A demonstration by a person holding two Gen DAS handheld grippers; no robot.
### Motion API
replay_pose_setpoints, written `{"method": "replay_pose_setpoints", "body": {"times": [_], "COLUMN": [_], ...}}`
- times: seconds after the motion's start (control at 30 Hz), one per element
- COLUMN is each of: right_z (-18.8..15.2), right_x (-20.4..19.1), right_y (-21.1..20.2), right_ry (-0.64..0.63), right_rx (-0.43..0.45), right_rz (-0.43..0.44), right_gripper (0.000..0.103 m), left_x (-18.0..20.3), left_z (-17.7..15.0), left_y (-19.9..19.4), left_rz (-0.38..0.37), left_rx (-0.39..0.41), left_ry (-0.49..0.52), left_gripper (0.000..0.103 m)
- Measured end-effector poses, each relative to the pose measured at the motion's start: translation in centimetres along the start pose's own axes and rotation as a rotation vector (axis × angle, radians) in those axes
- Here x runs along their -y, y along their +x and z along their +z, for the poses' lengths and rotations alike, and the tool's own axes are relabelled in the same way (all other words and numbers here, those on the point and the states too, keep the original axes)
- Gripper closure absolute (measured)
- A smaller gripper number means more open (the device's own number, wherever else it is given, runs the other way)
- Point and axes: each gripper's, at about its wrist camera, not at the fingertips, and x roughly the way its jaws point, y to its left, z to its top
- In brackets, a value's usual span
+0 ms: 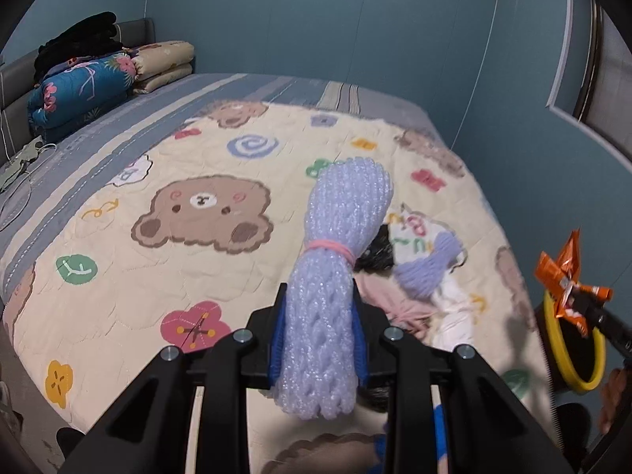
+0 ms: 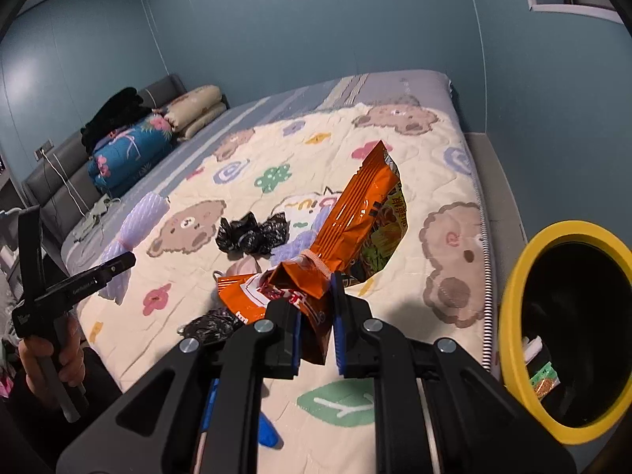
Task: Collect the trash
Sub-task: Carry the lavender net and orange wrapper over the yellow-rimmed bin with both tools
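Observation:
My left gripper (image 1: 319, 316) is shut on a lilac foam net sleeve (image 1: 335, 260) tied with a pink band, held above the bed; the sleeve also shows in the right wrist view (image 2: 134, 233). My right gripper (image 2: 314, 316) is shut on an orange snack bag (image 2: 355, 221) bound with a band, held over the bed's edge; the bag also shows in the left wrist view (image 1: 565, 280). A black bin with a yellow rim (image 2: 509, 300) stands beside the bed at right and holds some wrappers. Crumpled black plastic (image 2: 252, 233) and another black wad (image 2: 209, 326) lie on the quilt.
The bed carries a cream bear-print quilt (image 2: 414, 181). Pink and white cloth (image 1: 399, 300) lies on it near the black plastic. Folded blankets (image 1: 83, 91) are stacked by the grey headboard. Blue walls close in behind and to the right.

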Motion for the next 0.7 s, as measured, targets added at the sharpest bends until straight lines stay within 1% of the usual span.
{"method": "replay_pose_setpoints", "body": {"times": [0.1,0.2,0.33,0.53,0.7], "right_z": [0.3,0.5,0.9,1.2,1.1], "right_x": [0.0,0.1,0.3,1.1,2.0], "right_y": [-1.9,-3.7,-5.6,-8.3,-10.2], "right_ry": [-0.004,-0.012,-0.016,-0.003,0.004], "right_rx": [0.029,0.058,0.088,0.136,0.165], "right_rz": [0.002,0.004,0.008,0.015,-0.002], "right_gripper": [0.091,0.091,0.091,0.091,0.091], "left_x": [0.7,1.8,3.5,6.5,9.2], "left_z": [0.5,0.9,1.2,1.3,1.2], "left_y": [-1.6,-3.3,-5.4,-7.7,-9.0], "left_rz": [-0.03,-0.047,-0.085,-0.138,-0.19], "left_rx": [0.027,0.068,0.102,0.133,0.144], "left_ry": [-0.007,0.01,0.032,0.072,0.112], "left_gripper": [0.077,0.077,0.077,0.077,0.077]}}
